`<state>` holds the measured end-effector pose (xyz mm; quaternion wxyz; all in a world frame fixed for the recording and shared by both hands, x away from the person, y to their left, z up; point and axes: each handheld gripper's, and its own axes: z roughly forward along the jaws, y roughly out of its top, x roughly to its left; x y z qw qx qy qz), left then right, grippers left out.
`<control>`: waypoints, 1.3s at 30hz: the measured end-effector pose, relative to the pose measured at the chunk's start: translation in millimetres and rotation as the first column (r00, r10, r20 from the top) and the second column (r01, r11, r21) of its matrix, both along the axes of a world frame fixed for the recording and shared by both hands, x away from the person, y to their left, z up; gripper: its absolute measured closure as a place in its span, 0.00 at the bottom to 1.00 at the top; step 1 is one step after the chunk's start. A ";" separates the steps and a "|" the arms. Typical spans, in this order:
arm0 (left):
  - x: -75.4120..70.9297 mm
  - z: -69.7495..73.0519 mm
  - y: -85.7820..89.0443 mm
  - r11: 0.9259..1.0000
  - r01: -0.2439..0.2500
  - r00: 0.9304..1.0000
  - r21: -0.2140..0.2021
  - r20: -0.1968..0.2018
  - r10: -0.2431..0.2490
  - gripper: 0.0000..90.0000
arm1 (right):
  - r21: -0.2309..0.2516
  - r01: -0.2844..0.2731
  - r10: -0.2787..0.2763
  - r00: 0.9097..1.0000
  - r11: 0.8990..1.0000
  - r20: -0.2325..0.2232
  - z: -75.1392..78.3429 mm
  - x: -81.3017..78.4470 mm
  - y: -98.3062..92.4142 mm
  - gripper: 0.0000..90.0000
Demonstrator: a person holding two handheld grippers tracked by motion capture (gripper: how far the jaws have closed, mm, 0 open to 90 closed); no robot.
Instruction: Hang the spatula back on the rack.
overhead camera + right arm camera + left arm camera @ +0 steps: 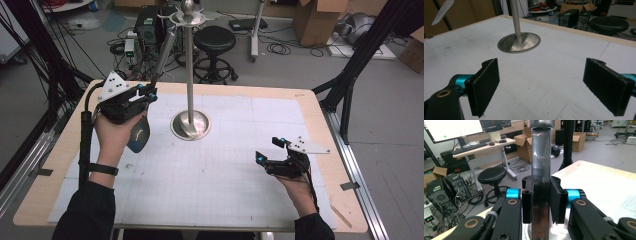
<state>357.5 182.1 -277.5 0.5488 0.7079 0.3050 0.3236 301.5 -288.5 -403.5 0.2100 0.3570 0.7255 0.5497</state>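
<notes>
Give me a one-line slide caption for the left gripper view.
Left gripper clamped on the dark handle of a utensil, with a black stool behind.

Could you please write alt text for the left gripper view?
The left gripper clamps its two black jaws on an upright, dark metal handle. Behind it are a black stool, cardboard boxes and a desk.

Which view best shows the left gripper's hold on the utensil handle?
Left gripper view: both pads press the utensil handle. High view shows the left gripper from above; right gripper view has the stand.
</notes>
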 end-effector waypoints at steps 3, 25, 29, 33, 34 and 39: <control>1.1 -1.3 -1.1 1.000 0.000 1.000 0.003 -0.007 0.000 0.83 | 0.000 -0.002 0.002 1.000 1.000 0.004 -0.1 0.2 0.1 0.14; -5.0 -6.9 6.4 0.997 0.061 0.998 -0.056 -0.026 -0.062 0.45 | -0.005 -0.007 0.007 1.000 1.000 -0.002 -0.6 0.3 0.8 0.14; -16.5 -12.3 17.5 0.995 0.088 0.995 -0.054 -0.034 -0.090 0.35 | -0.009 -0.005 0.005 1.000 1.000 0.000 -0.7 0.0 0.5 0.14; -32.1 -24.1 25.5 0.992 0.123 0.991 -0.007 -0.051 -0.123 0.27 | -0.014 0.000 0.000 1.000 1.000 -0.002 -1.1 -1.7 -0.5 0.14; -37.0 -27.9 27.5 0.991 0.134 0.990 -0.001 -0.046 -0.134 0.27 | -0.016 0.004 -0.004 1.000 1.000 -0.002 -1.2 -2.3 -1.5 0.14; -57.0 -49.1 41.3 0.983 0.185 0.982 0.004 -0.041 -0.185 0.26 | -0.020 0.016 -0.016 1.000 1.000 -0.008 -2.0 -4.5 -6.0 0.14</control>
